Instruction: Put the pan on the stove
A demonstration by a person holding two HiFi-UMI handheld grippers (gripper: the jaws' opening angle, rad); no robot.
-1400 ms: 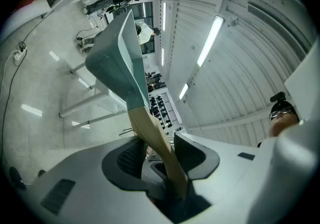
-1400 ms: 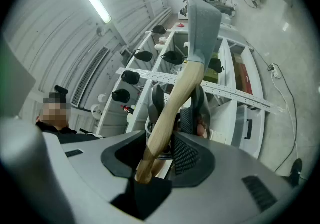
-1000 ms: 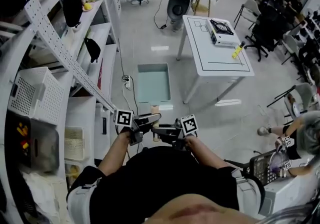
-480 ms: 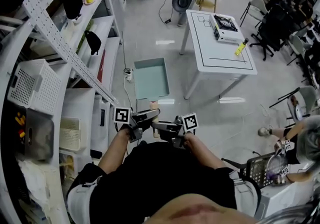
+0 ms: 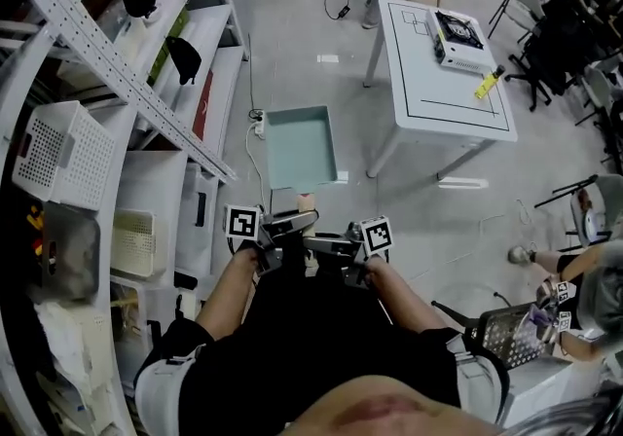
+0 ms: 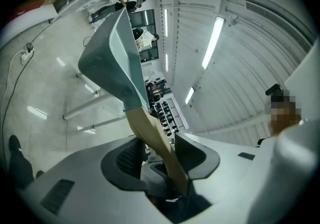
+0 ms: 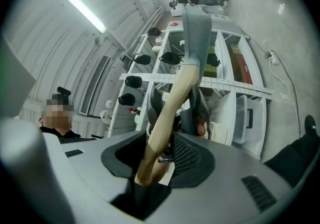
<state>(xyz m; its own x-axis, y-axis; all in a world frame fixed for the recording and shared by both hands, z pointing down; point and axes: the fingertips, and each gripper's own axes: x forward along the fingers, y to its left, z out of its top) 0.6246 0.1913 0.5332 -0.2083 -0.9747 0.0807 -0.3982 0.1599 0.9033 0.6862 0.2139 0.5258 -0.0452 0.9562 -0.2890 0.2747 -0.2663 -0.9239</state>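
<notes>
A square teal pan [image 5: 300, 146] with a pale wooden handle [image 5: 306, 202] hangs over the grey floor in front of the person's body. My left gripper [image 5: 290, 226] and right gripper [image 5: 325, 247] meet at that handle, each shut on it from its own side. In the left gripper view the handle [image 6: 150, 133] runs up between the jaws of the left gripper [image 6: 155, 150] to the pan [image 6: 112, 63]. The right gripper view shows the same handle [image 7: 170, 113] gripped by the right gripper [image 7: 172, 138]. The portable stove [image 5: 458, 35] sits at the far end of a white table [image 5: 453, 108], up and to the right.
White shelving [image 5: 117, 84] with baskets and dark objects fills the left side. A yellow object [image 5: 487, 86] lies on the table's right edge. A power strip and cable [image 5: 258, 123] lie on the floor by the shelves. A seated person and a wire basket [image 5: 511, 337] are at lower right.
The pan stays held by both grippers in front of the body. The whole view has shifted: the table and stove now sit a bit farther right and higher in the head view.
</notes>
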